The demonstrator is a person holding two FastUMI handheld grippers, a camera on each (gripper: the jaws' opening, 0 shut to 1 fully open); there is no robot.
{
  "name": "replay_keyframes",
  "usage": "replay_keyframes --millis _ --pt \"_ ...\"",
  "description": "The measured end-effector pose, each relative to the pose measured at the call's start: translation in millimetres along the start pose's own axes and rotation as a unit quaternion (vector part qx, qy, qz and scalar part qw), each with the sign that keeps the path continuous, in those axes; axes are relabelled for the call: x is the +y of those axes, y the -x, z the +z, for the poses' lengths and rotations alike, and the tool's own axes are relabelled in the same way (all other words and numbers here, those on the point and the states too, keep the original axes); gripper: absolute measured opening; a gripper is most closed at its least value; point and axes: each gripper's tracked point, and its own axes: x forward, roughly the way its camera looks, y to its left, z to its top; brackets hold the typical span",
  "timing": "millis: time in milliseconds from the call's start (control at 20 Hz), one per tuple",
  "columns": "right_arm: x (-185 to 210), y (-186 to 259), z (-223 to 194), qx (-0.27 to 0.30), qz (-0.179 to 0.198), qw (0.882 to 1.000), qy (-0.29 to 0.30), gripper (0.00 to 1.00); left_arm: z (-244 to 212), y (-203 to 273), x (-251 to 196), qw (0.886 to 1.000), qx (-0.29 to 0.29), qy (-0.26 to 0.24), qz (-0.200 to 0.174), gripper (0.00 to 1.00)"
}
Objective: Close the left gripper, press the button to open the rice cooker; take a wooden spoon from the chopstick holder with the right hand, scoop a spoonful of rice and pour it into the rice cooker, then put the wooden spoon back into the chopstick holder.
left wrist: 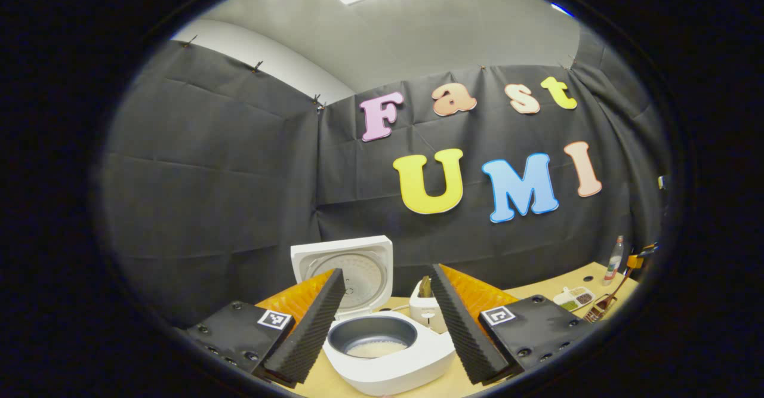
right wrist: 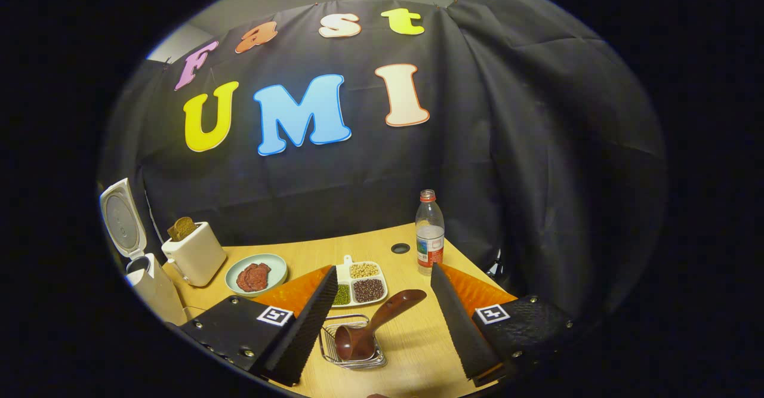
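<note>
left claw point(left wrist: 387, 332) wide open, nothing btwn its fingers; it hangs over the tabletop point(left wrist: 537, 290) facing the rice cooker point(left wrist: 382, 350). cooker lid point(left wrist: 349, 270) stands up, open, at the back. inner pot point(left wrist: 371, 333) is dark w/ a thin pale layer of rice point(left wrist: 377, 348) at the bottom. white toaster point(left wrist: 425, 309) just behind-right of the cooker, w/ a slice sticking out the top.

right claw point(right wrist: 382, 332) also wide open, holding nothing. btwn its fingers, lower down, the wire chopstick holder point(right wrist: 353, 341) sits on the tabletop point(right wrist: 418, 338) w/ the wooden spoon point(right wrist: 373, 325) in it: bowl end down in the holder, handle tilted up & to the right. just behind: white divided dish point(right wrist: 360, 284) w/ beans/grains in 3 compartments. left of that, a pale green plate point(right wrist: 258, 274) w/ smth red-brown on it. toaster point(right wrist: 194, 255) w/ brown slice further left, then the rice cooker point(right wrist: 140, 267) at the edge, lid raised. plastic bottle point(right wrist: 429, 232) upright near the tabletop's far edge, right of the dish.
</note>
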Motion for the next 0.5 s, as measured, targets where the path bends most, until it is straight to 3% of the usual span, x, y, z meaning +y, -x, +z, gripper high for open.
replay_keyframes --millis 100,250,400,500 --pt "-3 -8 -15 0.016 0.002 1.000 -0.015 0.96 3 4 2 1.000 0.000 -0.008 0.004 0.94" --pt "2 -19 -36 0.040 0.018 0.998 -0.044 0.97 4 11 4 1.000 0.006 -0.024 0.011 1.00" --pt "4 -28 -49 0.059 0.030 0.995 -0.076 0.78 2 16 5 0.999 0.013 -0.036 0.019 0.99" --pt "8 -34 -58 0.076 0.041 0.991 -0.098 0.78 -1 17 3 0.999 0.018 -0.036 0.022 0.91"
